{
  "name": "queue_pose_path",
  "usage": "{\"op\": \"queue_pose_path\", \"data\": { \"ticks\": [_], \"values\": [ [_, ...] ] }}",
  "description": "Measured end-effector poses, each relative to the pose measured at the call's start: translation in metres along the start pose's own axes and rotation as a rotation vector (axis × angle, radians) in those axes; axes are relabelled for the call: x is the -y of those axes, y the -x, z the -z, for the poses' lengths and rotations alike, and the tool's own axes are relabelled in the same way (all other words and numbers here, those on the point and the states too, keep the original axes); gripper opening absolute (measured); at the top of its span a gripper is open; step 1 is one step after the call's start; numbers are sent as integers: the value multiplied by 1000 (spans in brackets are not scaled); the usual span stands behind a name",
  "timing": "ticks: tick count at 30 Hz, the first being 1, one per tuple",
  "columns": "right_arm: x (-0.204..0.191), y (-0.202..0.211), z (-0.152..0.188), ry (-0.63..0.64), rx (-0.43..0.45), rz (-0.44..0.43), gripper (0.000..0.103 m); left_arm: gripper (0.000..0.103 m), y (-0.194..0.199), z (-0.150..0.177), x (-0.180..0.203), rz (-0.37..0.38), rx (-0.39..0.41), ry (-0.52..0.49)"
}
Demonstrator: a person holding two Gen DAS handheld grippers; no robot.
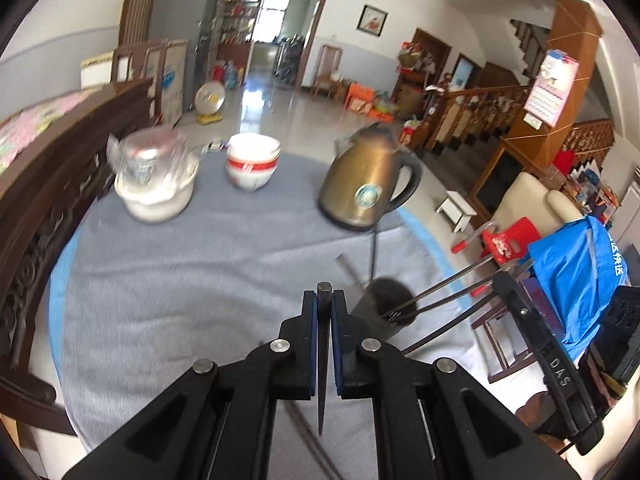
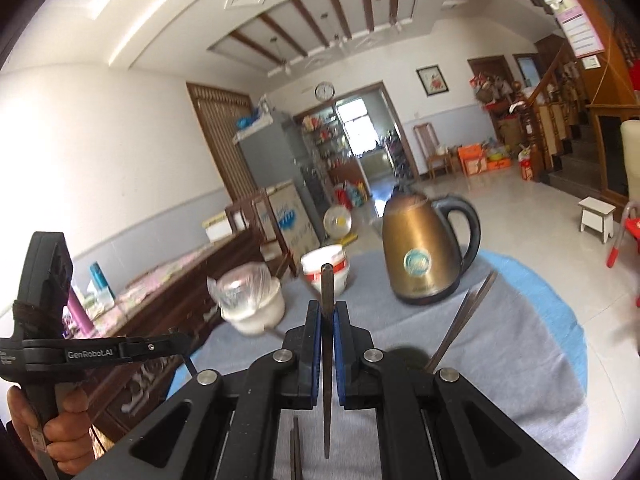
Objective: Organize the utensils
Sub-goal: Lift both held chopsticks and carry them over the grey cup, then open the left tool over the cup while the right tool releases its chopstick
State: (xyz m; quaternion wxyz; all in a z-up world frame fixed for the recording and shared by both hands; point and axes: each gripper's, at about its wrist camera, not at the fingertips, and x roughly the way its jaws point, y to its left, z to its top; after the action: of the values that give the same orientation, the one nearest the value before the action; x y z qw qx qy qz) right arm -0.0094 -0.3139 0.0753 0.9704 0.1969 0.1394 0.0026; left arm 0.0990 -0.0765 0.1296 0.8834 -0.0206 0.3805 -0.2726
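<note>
- The left gripper (image 1: 324,312) had its fingers (image 1: 309,340) clamped on a single dark chopstick (image 1: 322,360), whose blunt end stuck up just past the fingertips while the thin end pointed back towards the camera.
- The right gripper (image 2: 328,320) had its fingers (image 2: 314,344) clamped the same way on another dark chopstick (image 2: 327,360), blunt end up above the pads.
- In the left wrist view, a dark cylindrical holder (image 1: 384,308) stood on the grey cloth-covered surface (image 1: 180,280) just to the right of the left gripper, with several more chopsticks (image 1: 448,284) leaning out of it to the right.
- In the right wrist view, a person's hand (image 2: 60,420) gripped the handle of the left gripper's tool at the lower left.
- Farther back on the surface stood a bronze electric kettle (image 1: 360,188), a white bowl with a red band (image 1: 252,164), and a white pot (image 1: 154,196) with a plastic-wrapped item on top; all were blurred.
- A few chopsticks (image 2: 464,320) rose slantwise to the right of the right gripper, near the kettle.
- A carved dark wooden bench (image 1: 48,208) ran along the left edge of the surface.
</note>
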Motion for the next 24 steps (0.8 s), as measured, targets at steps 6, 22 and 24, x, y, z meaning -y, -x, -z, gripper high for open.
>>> {"op": "queue_pose_path", "data": {
  "ticks": [6,22,24],
  "values": [
    [6,16,-26,-1,101,38,6,7,14,-27,34,27,70,-44],
    [15,22,-43,23,222,164,6,7,-13,-70,85,14,268,-62],
    [18,19,-40,27,210,177,6,7,-25,-69,87,2,281,-63]
  ]
}}
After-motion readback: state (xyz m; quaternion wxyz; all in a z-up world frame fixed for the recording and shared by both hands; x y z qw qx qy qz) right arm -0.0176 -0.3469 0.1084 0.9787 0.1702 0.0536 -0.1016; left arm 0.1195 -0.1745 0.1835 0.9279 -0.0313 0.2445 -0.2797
